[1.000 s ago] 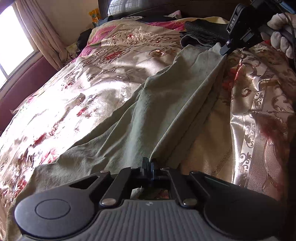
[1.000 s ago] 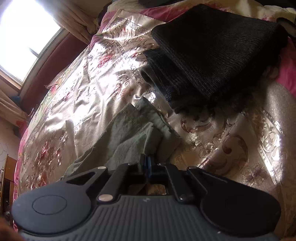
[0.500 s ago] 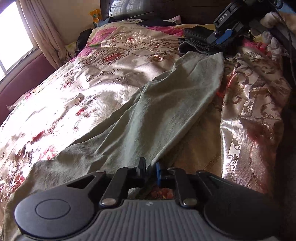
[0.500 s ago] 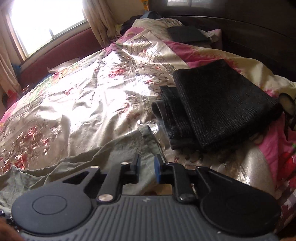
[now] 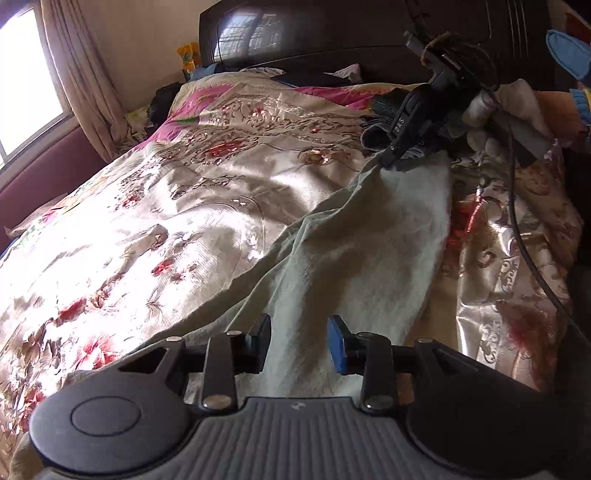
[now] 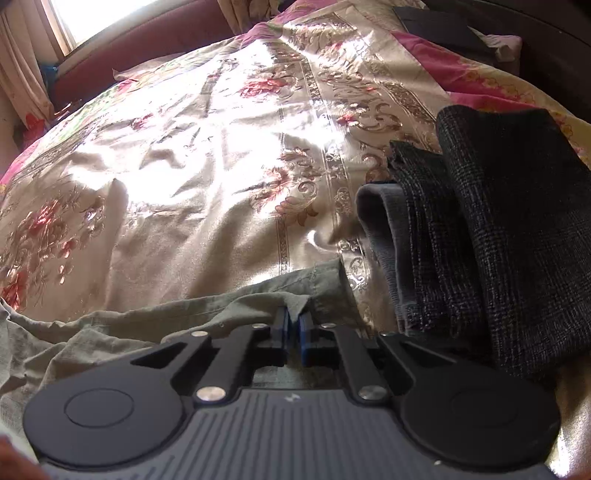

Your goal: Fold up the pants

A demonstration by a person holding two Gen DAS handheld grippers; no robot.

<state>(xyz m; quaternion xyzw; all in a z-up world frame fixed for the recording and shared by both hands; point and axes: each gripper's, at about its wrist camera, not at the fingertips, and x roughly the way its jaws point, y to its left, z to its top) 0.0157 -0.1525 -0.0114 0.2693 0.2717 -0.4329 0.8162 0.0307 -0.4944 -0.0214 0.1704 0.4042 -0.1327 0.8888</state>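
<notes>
1. In the left wrist view, the left claw [image 5: 298, 343] sits nearest, its jaws parted and opening, with the pale green pants [image 5: 354, 258] lying beneath the gap; the pads do not press on the cloth.
2. From there the pants stretch away as a long leg across the floral bedspread [image 5: 166, 206], ending at the far right, where the right claw [image 5: 392, 159] pinches the hem edge.
3. Only this view shows the right claw from outside, along with the gloved hand [image 5: 517, 107] that holds it, a black cable [image 5: 524, 243] trailing down the bed's right side, and the dark headboard [image 5: 332, 33] beyond.
4. In the right wrist view, the right claw [image 6: 291, 328] is closed tight on a small fold of the pants [image 6: 221, 306], the fabric peeking up between the blue pads.
5. Only this view shows clearly what lies just right of the hem: a stack of folded dark garments [image 6: 498, 229] with a grey folded piece [image 6: 384, 229] at its left edge, resting on the bedspread [image 6: 203, 147].
6. Farther off, a window [image 6: 96, 14] and curtain [image 6: 22, 62] stand behind the bed's maroon edge.
</notes>
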